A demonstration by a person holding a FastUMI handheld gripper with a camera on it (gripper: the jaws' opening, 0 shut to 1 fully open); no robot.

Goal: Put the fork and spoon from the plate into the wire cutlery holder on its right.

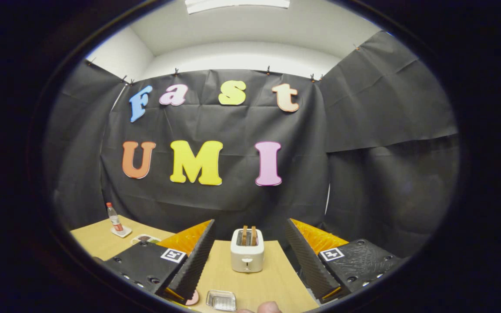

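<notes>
A light wooden counter [250,282] runs ahead to a wall of black cloth, with a white wall and ceiling with a light panel above it. The claw [250,256] is held above the counter with its fingers spread wide, holding nothing. Between the fingers and a little beyond them stands a white toaster [247,256] with two slices of toast standing in its slots. Nearer, just below the fingers, lies a small clear square tray [221,300], beside a pink round thing [193,298] half hidden by the left finger. A fingertip [269,308] shows close by. Far off to the left, a plastic bottle with a red cap [114,219] stands on a coaster. The fork, spoon, plate and wire holder cannot be made out.
</notes>
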